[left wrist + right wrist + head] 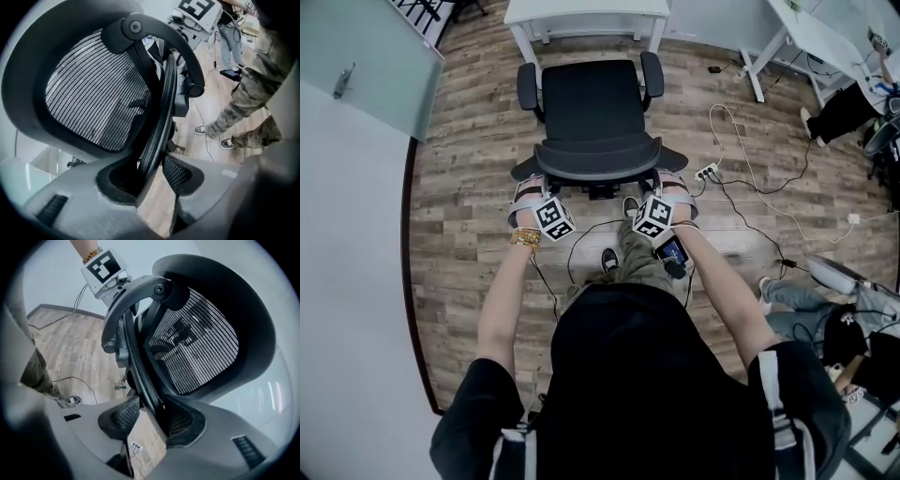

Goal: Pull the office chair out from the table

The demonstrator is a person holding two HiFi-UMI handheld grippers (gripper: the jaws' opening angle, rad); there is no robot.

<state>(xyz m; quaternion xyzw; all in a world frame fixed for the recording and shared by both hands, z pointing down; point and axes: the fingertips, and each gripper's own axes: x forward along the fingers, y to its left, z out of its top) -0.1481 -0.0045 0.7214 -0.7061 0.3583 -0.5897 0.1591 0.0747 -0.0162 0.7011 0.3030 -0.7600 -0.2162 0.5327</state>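
One black office chair (592, 112) stands on the wood floor (469, 187) directly ahead of both grippers. Its seat faces one white table (581, 11) just beyond it, and its two armrests (528, 86) lie past the backrest (598, 155). The left gripper (530, 183) (154, 183) is closed narrowly on the backrest's left rim. The right gripper (670, 180) (150, 420) is closed on its right rim. One power strip (706, 172) lies just right of the right gripper.
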